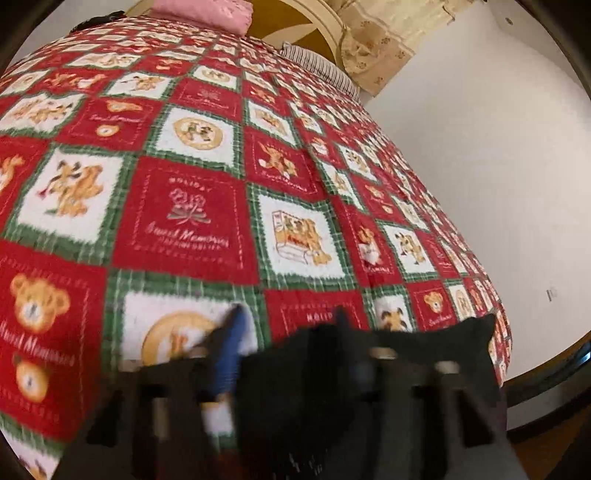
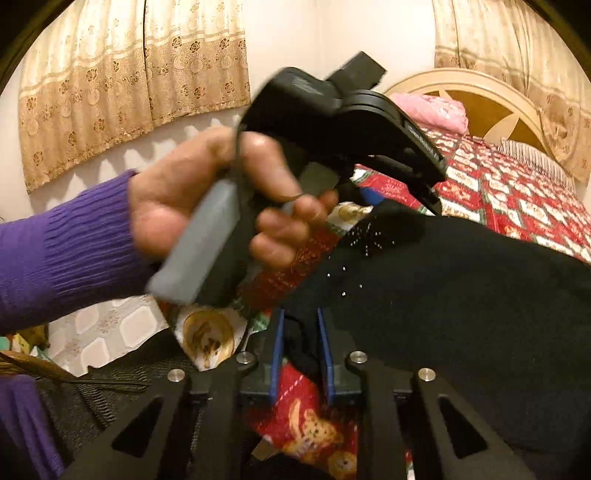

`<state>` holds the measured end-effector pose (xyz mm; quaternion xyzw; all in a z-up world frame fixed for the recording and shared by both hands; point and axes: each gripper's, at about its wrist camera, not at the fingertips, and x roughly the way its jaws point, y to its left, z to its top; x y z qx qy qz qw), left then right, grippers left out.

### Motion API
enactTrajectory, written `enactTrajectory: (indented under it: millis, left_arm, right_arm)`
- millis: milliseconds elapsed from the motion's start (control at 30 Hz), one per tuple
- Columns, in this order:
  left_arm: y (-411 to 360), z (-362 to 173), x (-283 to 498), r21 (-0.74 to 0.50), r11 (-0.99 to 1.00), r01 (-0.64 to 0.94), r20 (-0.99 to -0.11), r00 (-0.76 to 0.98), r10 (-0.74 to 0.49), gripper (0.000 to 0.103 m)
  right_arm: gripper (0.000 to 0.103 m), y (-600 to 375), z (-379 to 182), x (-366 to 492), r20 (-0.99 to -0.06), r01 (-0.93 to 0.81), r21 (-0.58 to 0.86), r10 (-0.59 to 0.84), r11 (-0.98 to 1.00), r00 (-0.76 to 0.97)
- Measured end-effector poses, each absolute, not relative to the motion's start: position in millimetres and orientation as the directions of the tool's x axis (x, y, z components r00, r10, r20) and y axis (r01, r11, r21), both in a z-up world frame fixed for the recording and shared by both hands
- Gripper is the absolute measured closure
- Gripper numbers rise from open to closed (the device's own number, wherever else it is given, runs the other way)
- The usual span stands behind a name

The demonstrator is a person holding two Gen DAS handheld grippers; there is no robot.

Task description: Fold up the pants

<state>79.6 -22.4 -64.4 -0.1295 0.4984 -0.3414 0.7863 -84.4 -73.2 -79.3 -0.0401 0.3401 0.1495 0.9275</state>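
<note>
The black pants (image 2: pixel 461 295) lie on the red, green and white teddy-bear quilt (image 1: pixel 192 206) at the near edge of the bed. My left gripper (image 1: pixel 291 328) is shut on a fold of the black pants (image 1: pixel 369 369), with blue pads on its fingers (image 1: pixel 231 343); the view is blurred. My right gripper (image 2: pixel 300 332) is shut on a bunched edge of the pants between its blue pads (image 2: pixel 276 350). The left gripper's black body (image 2: pixel 351 122) and the hand holding it (image 2: pixel 221 199) show in the right wrist view, just left of the pants.
A pink pillow (image 1: pixel 207 11) and a striped pillow (image 1: pixel 317 66) lie by the cream headboard (image 2: pixel 480 96). Patterned curtains (image 2: pixel 129 81) hang behind. A white wall (image 1: pixel 480 147) runs along the bed's right side. A purple sleeve (image 2: pixel 55 258) is at the left.
</note>
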Motion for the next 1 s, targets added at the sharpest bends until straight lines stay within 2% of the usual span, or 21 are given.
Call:
enactTrajectory:
  millis: [33, 100, 167, 200, 233, 300, 333, 433, 533, 633, 767, 933, 1000]
  left_arm:
    - [-24.8, -64.7, 82.5, -0.543, 0.730, 0.414, -0.697, 0.262, -0.667, 0.081]
    - [-23.8, -60.7, 85.3, -0.497, 0.756, 0.425, -0.719, 0.287, -0.634, 0.081]
    - [-16.6, -52.3, 85.6, -0.442, 0.787, 0.431, -0.734, 0.330, -0.593, 0.080]
    - [-9.0, -44.4, 84.8, -0.414, 0.801, 0.433, -0.738, 0.356, -0.573, 0.076]
    - [-5.5, -41.3, 85.6, -0.400, 0.806, 0.436, -0.740, 0.366, -0.565, 0.068]
    - [2.2, -29.5, 82.7, -0.339, 0.820, 0.461, -0.741, 0.406, -0.535, 0.053]
    - [3.3, -23.6, 79.1, -0.294, 0.822, 0.487, -0.736, 0.434, -0.520, 0.050]
    - [-4.2, -16.5, 68.0, -0.193, 0.791, 0.580, -0.732, 0.452, -0.510, 0.049]
    - [-17.6, -16.4, 55.6, -0.140, 0.724, 0.675, -0.733, 0.421, -0.534, 0.049]
    - [-20.4, -17.6, 50.4, -0.115, 0.697, 0.708, -0.741, 0.406, -0.535, 0.049]
    - [-14.8, -21.9, 53.5, -0.157, 0.704, 0.692, -0.748, 0.383, -0.543, 0.047]
    - [-6.1, -26.2, 53.9, -0.170, 0.721, 0.671, -0.760, 0.377, -0.530, 0.047]
    - [-5.2, -25.0, 53.1, -0.163, 0.725, 0.669, -0.760, 0.384, -0.524, 0.047]
  right_arm:
    - [0.085, -74.1, -79.1, -87.4, -0.644, -0.309, 0.032, 0.256, 0.951, 0.721]
    - [0.085, -80.6, -72.5, -92.1, -0.632, -0.303, 0.058, 0.270, 0.951, 0.726]
    - [0.085, -90.9, -61.3, -106.5, -0.563, -0.313, 0.159, 0.346, 0.936, 0.750]
    - [0.085, -95.1, -55.9, -113.5, -0.524, -0.330, 0.217, 0.395, 0.919, 0.754]
    - [0.085, -95.5, -53.0, -116.8, -0.508, -0.338, 0.252, 0.421, 0.907, 0.752]
    - [0.085, -94.3, -55.9, -115.2, -0.516, -0.335, 0.317, 0.458, 0.887, 0.724]
    - [0.085, -93.2, -61.1, -111.8, -0.530, -0.329, 0.346, 0.473, 0.878, 0.704]
    - [0.085, -93.3, -74.5, -103.9, -0.566, -0.272, 0.383, 0.457, 0.883, 0.686]
    - [0.085, -102.4, -82.1, -100.3, -0.561, -0.208, 0.454, 0.460, 0.866, 0.689]
    - [0.085, -118.4, -86.6, -104.2, -0.529, -0.153, 0.546, 0.481, 0.824, 0.699]
    - [0.084, -137.5, -110.8, -96.4, -0.496, -0.071, 0.719, 0.583, 0.691, 0.643]
    - [0.084, -145.6, -109.3, -86.4, -0.441, -0.054, 0.761, 0.576, 0.647, 0.689]
    - [0.082, -150.4, -117.3, -78.9, -0.396, -0.020, 0.821, 0.595, 0.570, 0.699]
